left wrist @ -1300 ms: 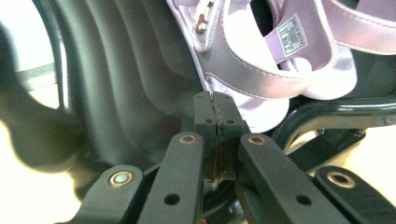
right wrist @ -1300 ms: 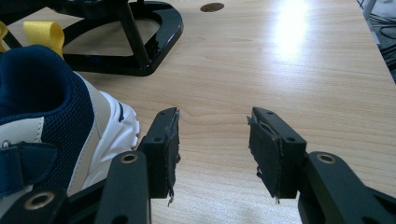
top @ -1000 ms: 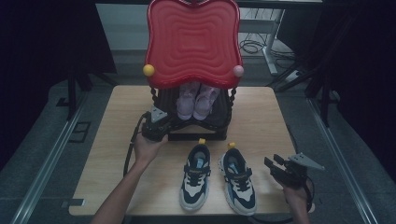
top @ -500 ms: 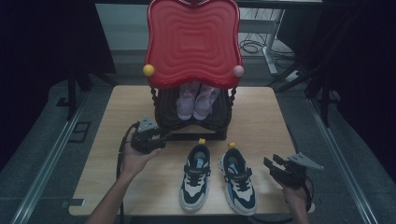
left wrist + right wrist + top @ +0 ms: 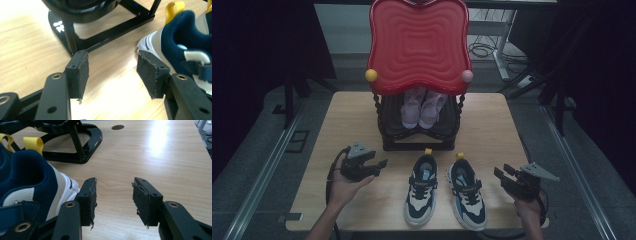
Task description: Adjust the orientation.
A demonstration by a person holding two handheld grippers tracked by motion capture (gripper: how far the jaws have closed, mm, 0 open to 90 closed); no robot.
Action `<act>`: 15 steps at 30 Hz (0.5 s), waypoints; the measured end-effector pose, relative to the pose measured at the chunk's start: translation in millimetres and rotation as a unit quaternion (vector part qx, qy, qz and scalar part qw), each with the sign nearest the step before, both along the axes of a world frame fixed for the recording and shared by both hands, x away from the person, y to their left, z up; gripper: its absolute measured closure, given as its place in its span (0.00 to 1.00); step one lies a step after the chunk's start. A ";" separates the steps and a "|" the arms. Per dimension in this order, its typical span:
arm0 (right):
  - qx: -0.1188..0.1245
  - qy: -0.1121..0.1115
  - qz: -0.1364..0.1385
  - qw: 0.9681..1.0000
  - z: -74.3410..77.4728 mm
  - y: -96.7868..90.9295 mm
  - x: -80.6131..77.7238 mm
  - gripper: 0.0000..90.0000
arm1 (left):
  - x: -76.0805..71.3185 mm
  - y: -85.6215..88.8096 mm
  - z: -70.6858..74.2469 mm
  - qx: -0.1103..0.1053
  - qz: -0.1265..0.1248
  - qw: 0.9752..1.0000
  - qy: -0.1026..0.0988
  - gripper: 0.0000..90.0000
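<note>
While both grippers rest low over the table [image 5: 492, 125], positions read as follows.
Left gripper [image 5: 381, 164]: at 9 o'clock of the shoes; jaws just opened, now apart, nothing between the pads [image 5: 83, 72].
Left shoe [image 5: 421, 189]: toe toward the person, heel tab at 12 o'clock.
Right shoe [image 5: 467, 192]: just beside the left shoe.
Stand [image 5: 419, 130]: at 12 o'clock of the shoes, holding a pink pair [image 5: 423, 107].
Right gripper [image 5: 501, 175]: at 3 o'clock of the shoes; jaws apart, empty.
</note>
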State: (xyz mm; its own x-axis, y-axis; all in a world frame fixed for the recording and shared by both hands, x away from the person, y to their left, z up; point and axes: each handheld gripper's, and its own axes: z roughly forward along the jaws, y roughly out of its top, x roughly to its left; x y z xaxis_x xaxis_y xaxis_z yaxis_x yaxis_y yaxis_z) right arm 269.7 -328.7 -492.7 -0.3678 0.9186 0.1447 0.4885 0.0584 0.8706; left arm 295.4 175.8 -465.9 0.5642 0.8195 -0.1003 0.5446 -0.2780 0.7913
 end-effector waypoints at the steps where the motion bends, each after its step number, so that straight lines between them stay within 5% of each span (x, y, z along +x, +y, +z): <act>1: 0.001 0.000 0.002 1.000 0.4 0.5 -0.1 0.61 | -1.0 2.4 -1.7 0.000 0.002 1.000 0.002 0.48; 15: -0.003 -0.006 0.051 0.999 13.9 9.5 -9.0 0.86 | -20.9 20.1 -17.7 0.000 0.002 1.000 0.017 0.45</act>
State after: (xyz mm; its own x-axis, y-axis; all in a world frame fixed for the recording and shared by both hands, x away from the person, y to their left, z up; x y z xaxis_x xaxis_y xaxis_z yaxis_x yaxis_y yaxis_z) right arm 260.8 -319.1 -478.8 -0.4606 0.8772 0.1353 0.4700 0.1117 0.8756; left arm 274.5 195.9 -483.6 0.5574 0.8217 -0.1192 0.5727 -0.2765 0.7717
